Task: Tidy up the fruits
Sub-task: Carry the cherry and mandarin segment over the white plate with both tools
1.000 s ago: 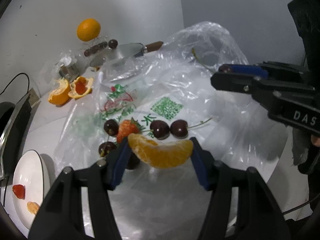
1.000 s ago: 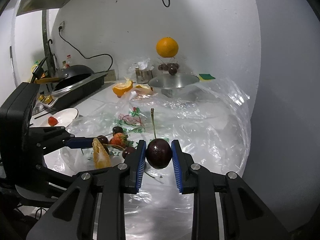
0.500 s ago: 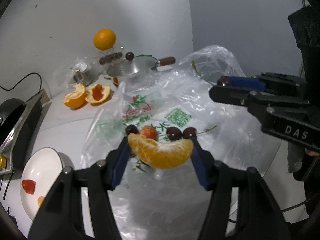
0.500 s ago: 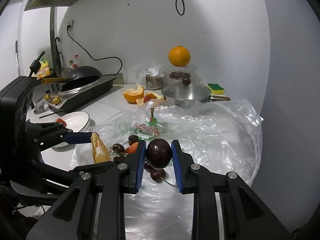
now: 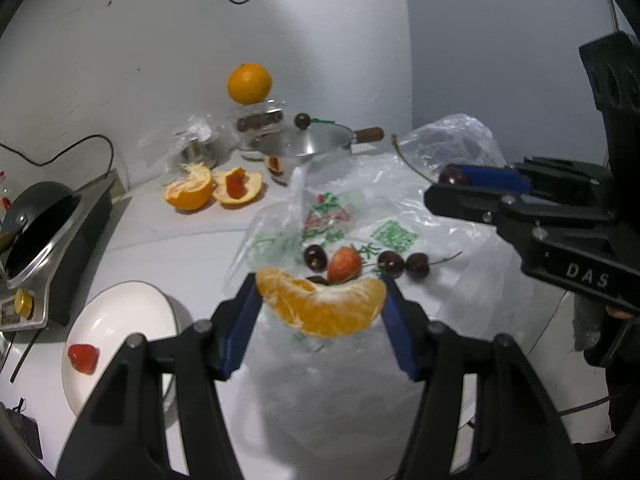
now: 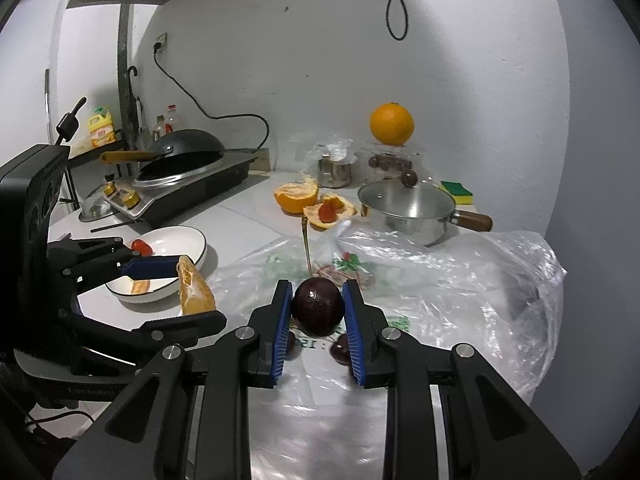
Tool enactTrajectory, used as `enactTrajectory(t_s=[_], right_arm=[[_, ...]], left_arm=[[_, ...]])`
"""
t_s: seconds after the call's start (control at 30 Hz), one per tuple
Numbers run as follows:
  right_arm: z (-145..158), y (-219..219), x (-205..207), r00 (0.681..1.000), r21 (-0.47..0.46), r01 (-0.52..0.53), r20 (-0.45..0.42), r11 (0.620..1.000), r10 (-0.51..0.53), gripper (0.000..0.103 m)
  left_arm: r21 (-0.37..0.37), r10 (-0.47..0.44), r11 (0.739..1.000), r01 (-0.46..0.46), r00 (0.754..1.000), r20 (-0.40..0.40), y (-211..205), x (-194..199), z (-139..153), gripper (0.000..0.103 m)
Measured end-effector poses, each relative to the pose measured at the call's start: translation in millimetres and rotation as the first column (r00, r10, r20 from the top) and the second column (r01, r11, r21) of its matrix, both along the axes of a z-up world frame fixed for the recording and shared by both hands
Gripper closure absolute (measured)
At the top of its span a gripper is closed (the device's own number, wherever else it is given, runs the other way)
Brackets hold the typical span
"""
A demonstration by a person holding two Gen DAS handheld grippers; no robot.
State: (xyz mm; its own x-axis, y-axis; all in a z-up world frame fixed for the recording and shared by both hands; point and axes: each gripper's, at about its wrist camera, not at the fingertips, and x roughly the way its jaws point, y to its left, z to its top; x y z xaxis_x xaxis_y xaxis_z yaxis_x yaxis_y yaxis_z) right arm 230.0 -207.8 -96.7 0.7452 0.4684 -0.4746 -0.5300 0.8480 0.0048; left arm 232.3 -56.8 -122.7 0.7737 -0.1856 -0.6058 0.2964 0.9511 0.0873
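Both tools have lifted off the plastic bag [image 5: 460, 216]: left tool [image 5: 320, 308] grips an orange segment [image 5: 324, 306], right tool [image 6: 317, 308] a cherry [image 6: 318, 306]; next, carry them left to the white bowl [image 5: 120, 312].

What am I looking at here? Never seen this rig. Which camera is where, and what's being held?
No robot: a person carries two handheld two-finger grippers, each with a fisheye camera looking along its fingers. In the left wrist view, the left gripper clamps an orange segment. In the right wrist view, the right gripper clamps a dark cherry with its stem up. Each gripper also shows at the edge of the other's view. On the counter: a plastic bag with cherries and a strawberry, a white bowl, a steel pan, peeled orange halves.
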Motion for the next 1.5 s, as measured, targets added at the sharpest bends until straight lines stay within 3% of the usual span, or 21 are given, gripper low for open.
enactTrajectory(t_s=[0.9, 1.5], right_arm=[[1, 115, 5, 0.992, -0.07, -0.123, 0.0, 0.99, 0.123, 0.076], [-21, 192, 14, 0.974, -0.115, -0.225, -0.053, 0.968, 0.22, 0.076]], left_arm=[[-0.067, 0.142, 0.988, -0.141, 0.99, 0.01, 120, -16, -3, 0.043], [-0.084, 0.276, 0.957, -0.277, 0.961, -0.023, 206, -27, -26, 0.043]])
